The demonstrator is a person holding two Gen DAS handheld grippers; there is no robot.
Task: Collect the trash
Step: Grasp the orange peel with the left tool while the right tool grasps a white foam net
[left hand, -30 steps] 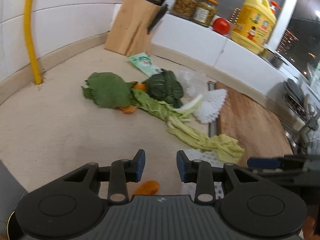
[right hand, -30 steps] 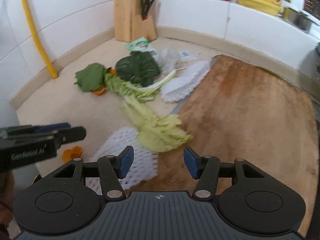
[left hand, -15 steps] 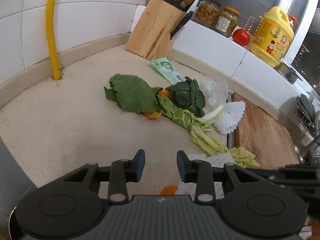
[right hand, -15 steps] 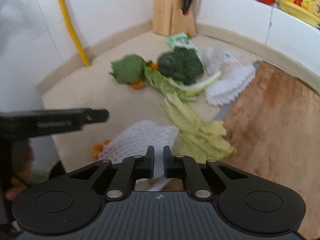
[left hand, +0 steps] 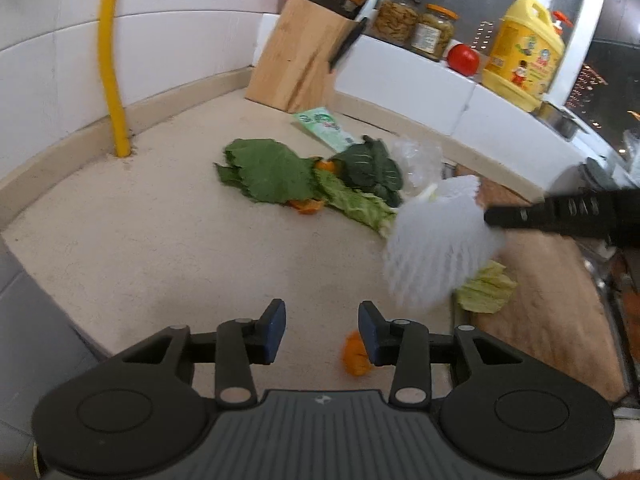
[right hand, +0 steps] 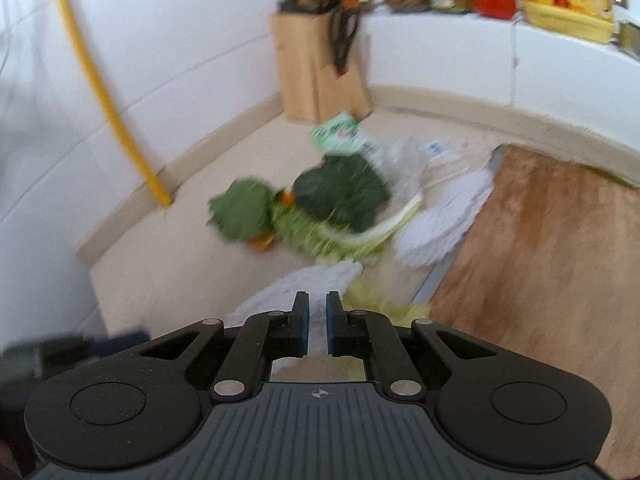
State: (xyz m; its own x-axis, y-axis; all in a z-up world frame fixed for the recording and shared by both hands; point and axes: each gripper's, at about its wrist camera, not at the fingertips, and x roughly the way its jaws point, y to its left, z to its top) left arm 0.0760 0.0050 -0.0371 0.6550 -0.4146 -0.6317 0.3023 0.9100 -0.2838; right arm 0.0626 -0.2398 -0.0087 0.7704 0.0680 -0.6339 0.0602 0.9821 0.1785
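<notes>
- Right hand-held gripper [right hand: 314,320] clamped on foam net [left hand: 436,240], lifted off surface [left hand: 160,248].
- Left hand-held gripper [left hand: 322,330] empty, jaws opening, above orange peel [left hand: 356,354].
- Left to collect: leaves [left hand: 272,172], wrapper [left hand: 326,126], second net [right hand: 440,216].

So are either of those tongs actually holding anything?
Right tongs pinch the white foam net by its edge, lifting it. Left tongs hold nothing, jaws opening.

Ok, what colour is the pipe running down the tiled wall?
Yellow; the pipe shows best in the left wrist view.
</notes>
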